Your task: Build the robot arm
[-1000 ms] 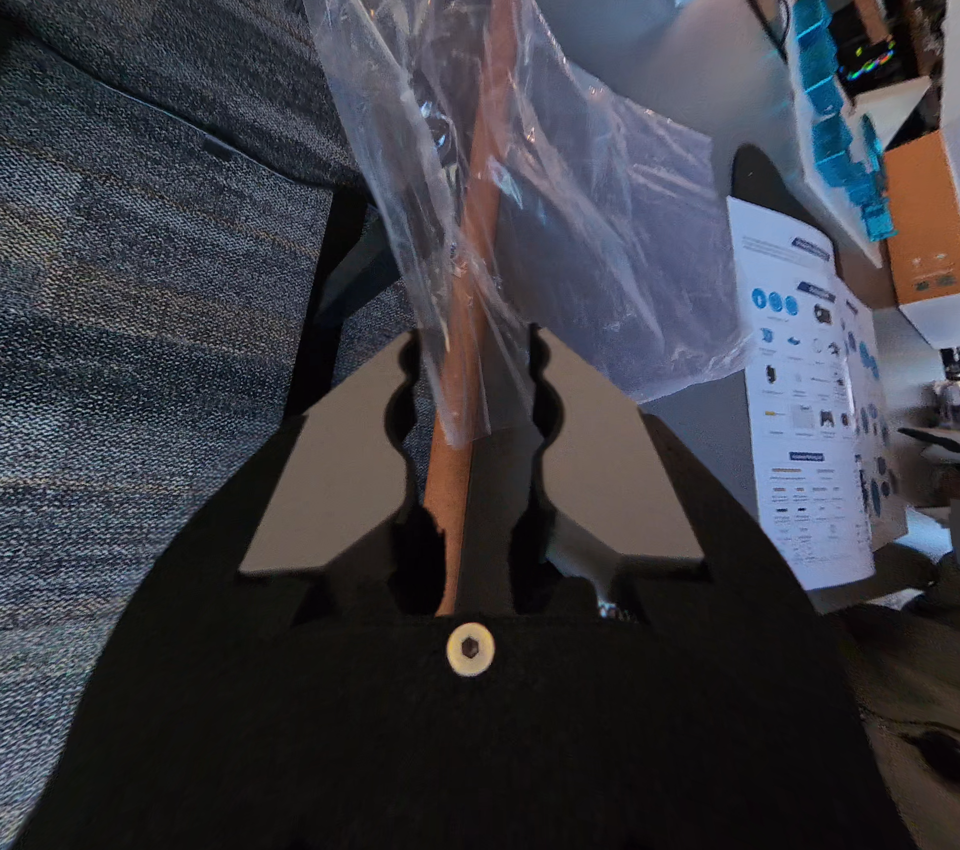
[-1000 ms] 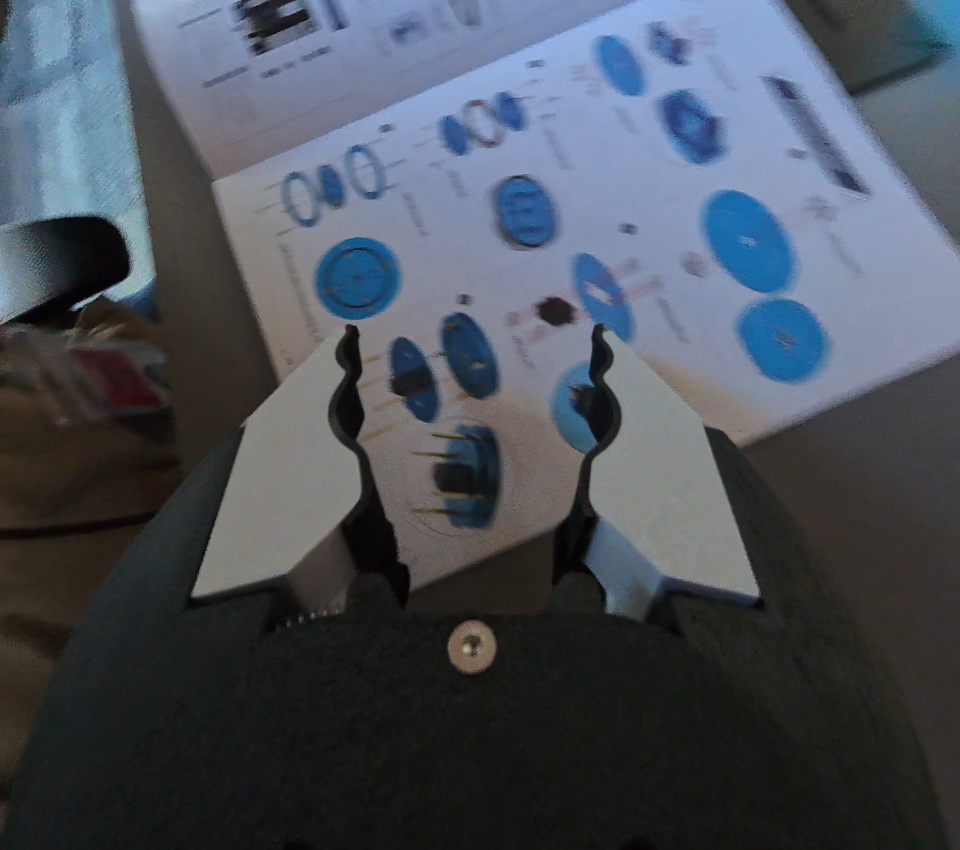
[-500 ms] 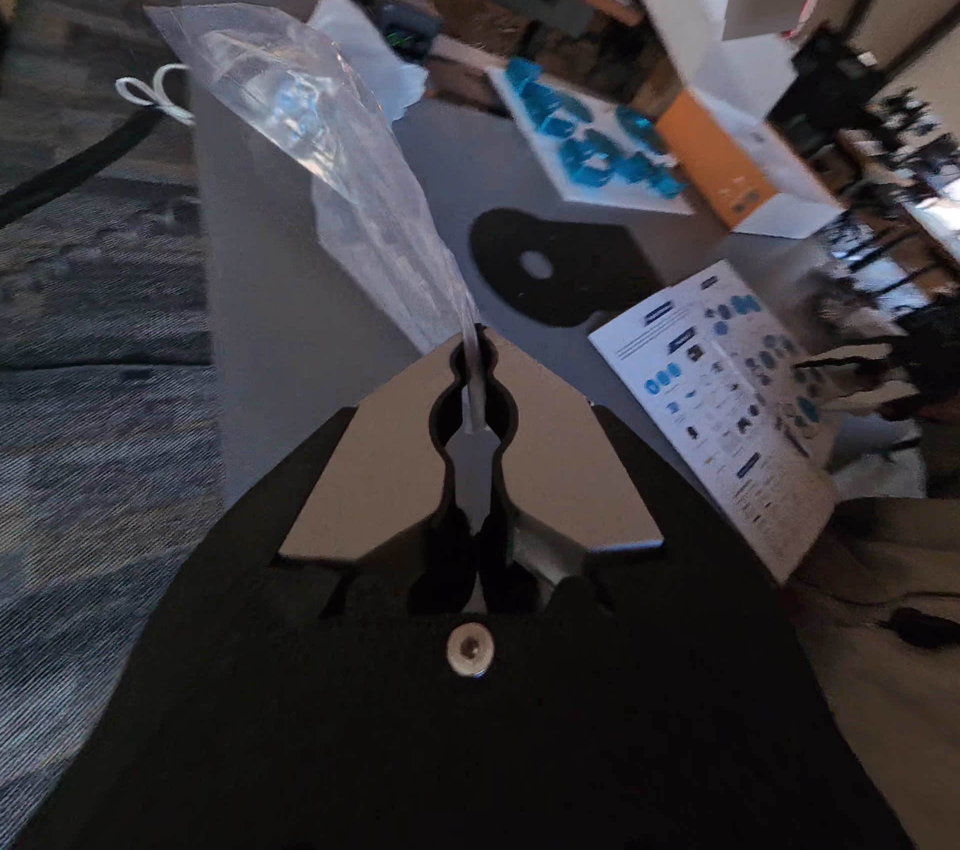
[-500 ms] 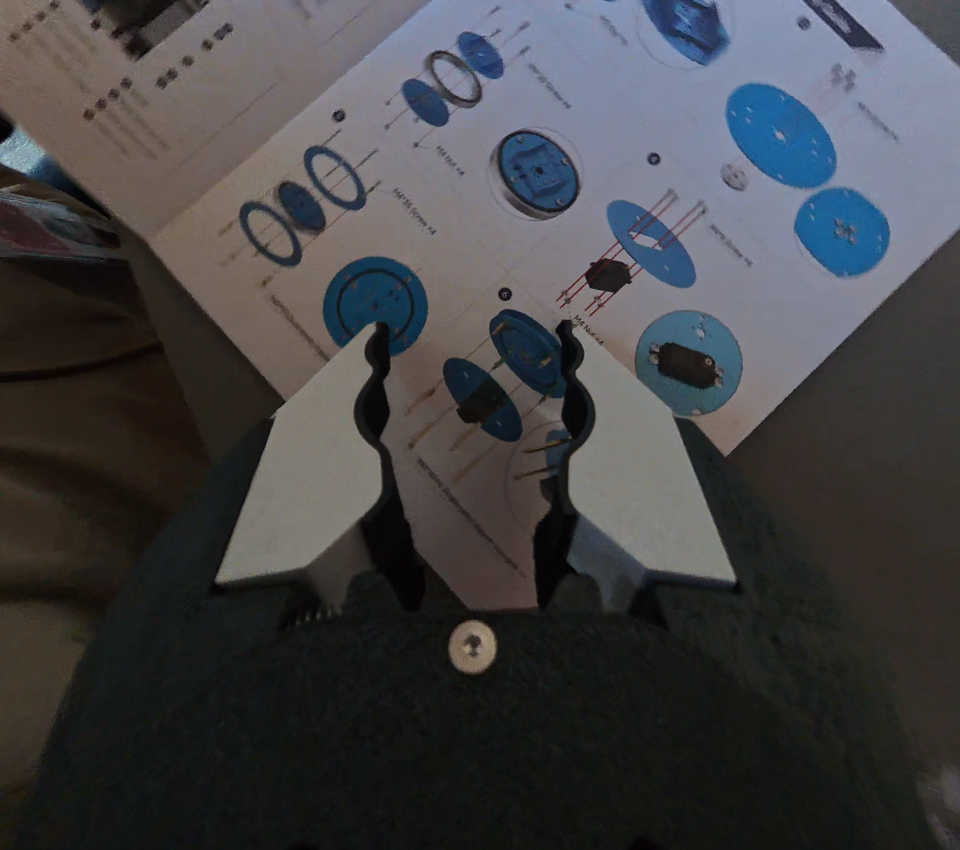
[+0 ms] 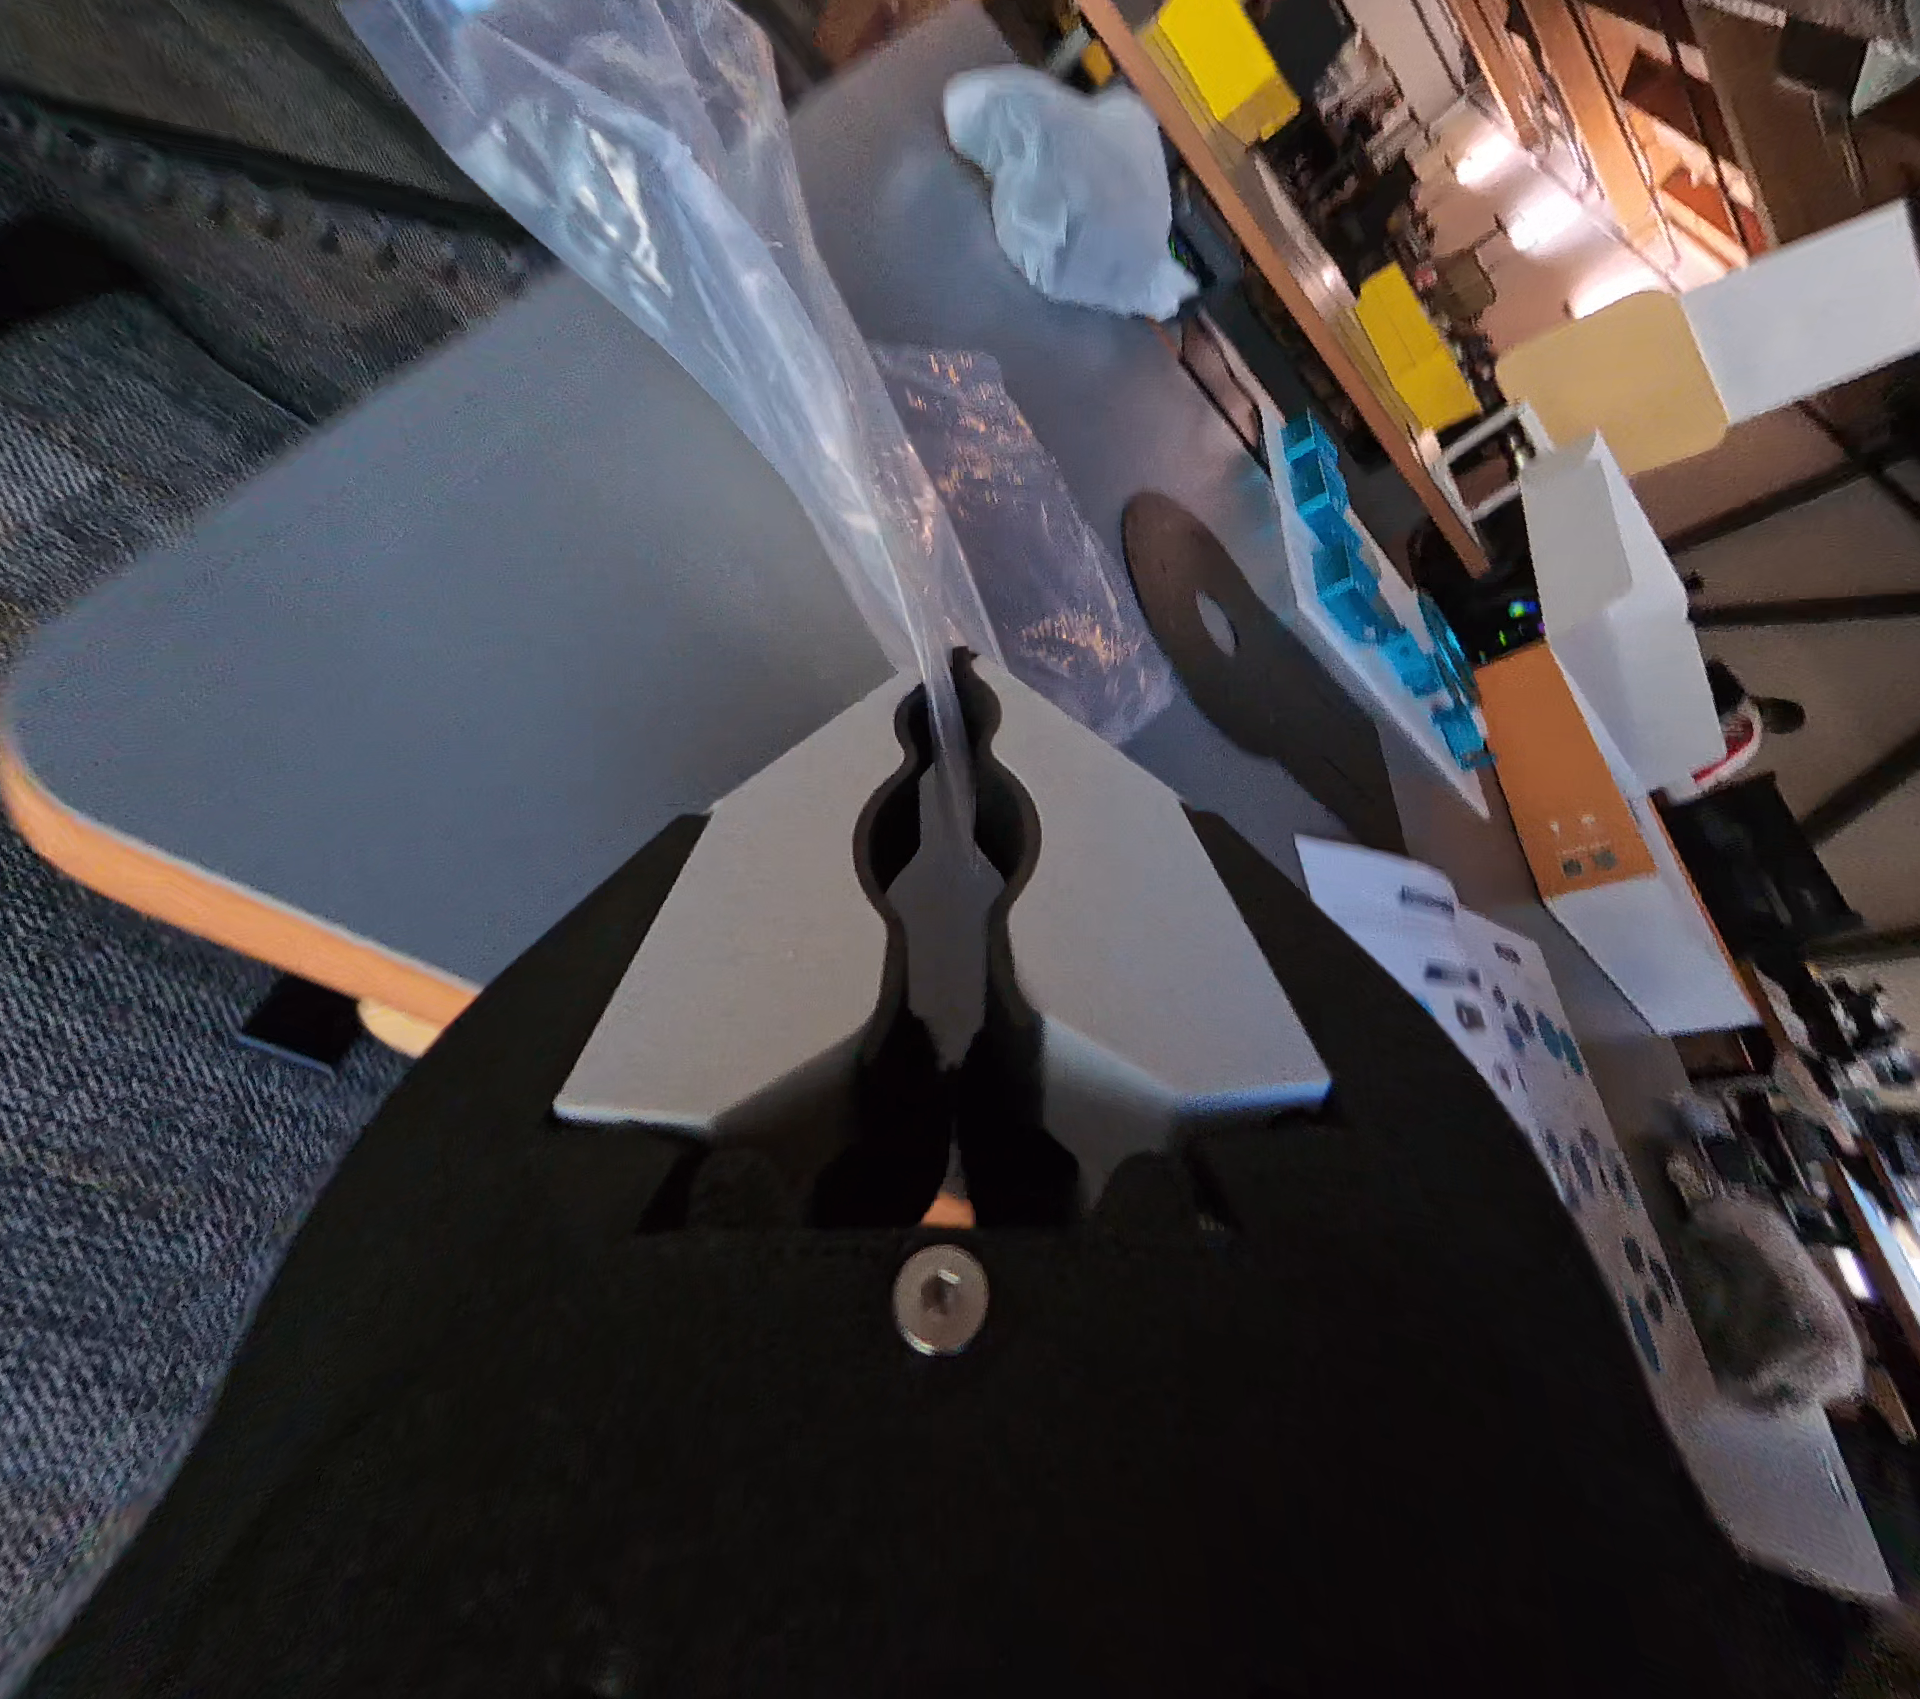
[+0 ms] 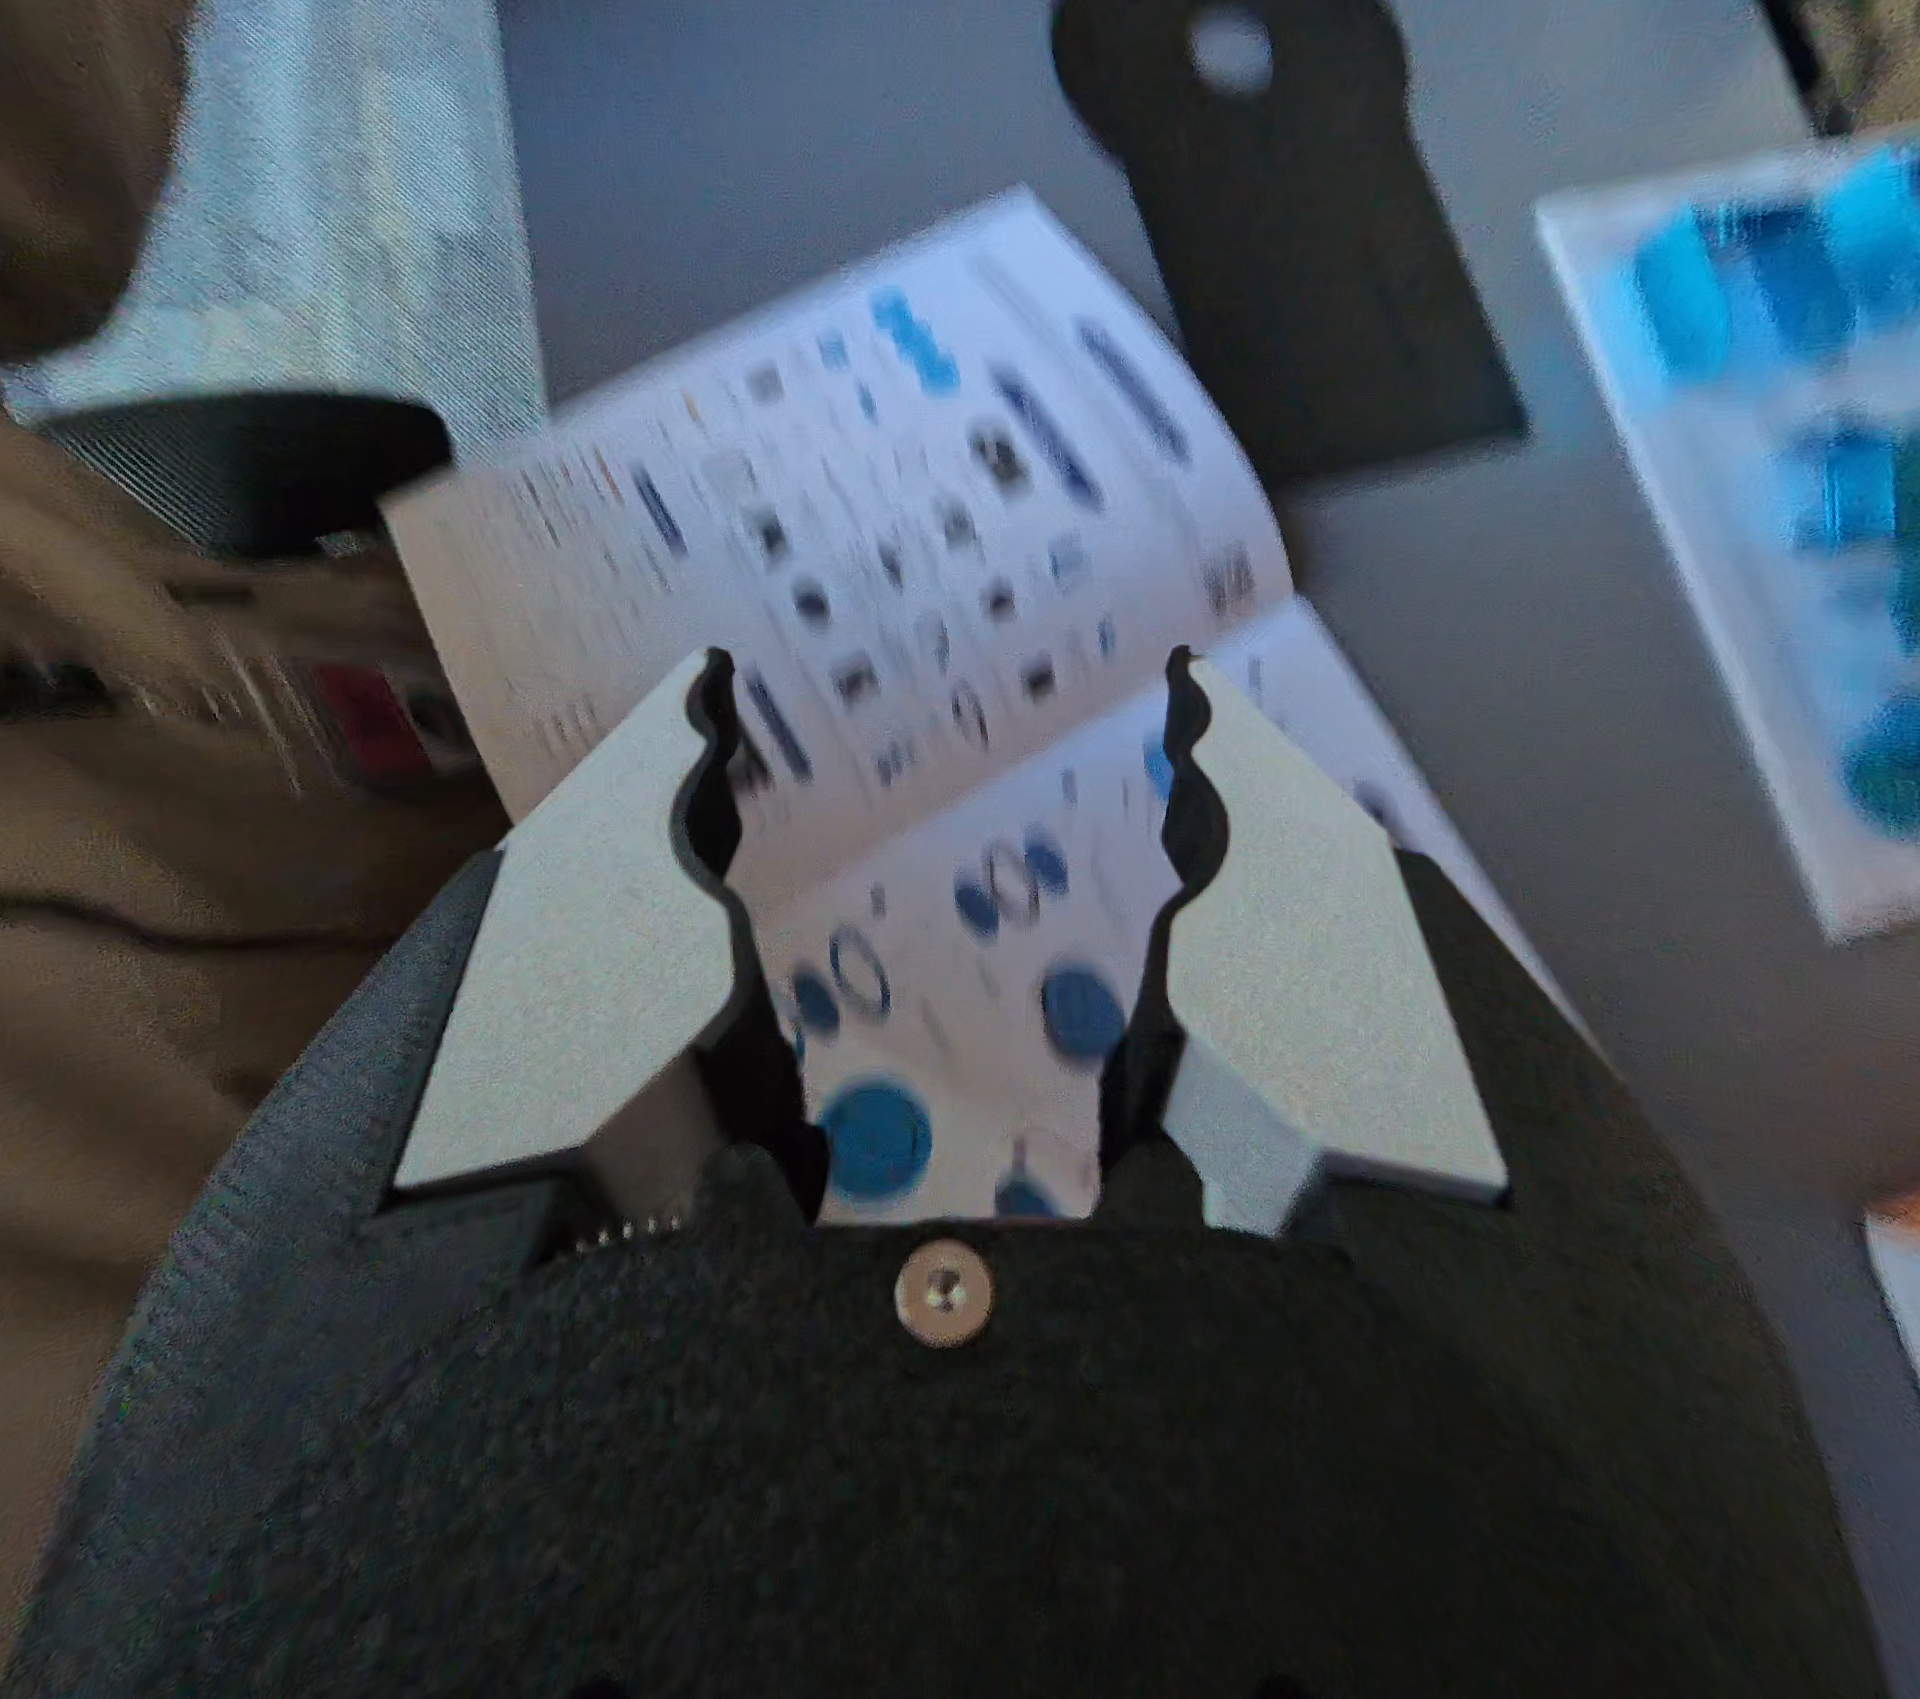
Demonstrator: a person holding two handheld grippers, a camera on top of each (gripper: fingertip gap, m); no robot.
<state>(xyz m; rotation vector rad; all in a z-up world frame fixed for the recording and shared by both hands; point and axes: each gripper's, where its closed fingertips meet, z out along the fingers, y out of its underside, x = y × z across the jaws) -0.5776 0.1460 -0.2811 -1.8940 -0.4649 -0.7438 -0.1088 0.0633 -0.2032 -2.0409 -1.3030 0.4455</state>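
My left gripper [image 5: 951,693] pinches a clear plastic bag [image 5: 665,215] by one corner – it fans toward 11 o'clock above the grey table [image 5: 436,610]; a steady pinch suits. My right gripper [image 6: 948,662] gapes empty over the open booklet [image 6: 883,527]

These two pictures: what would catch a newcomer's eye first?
The clear plastic bag, pinched at one corner by the left tongs, stands up above the grey table. In the right view, open tongs hang above a booklet with blue diagrams, beside a flat black plate.
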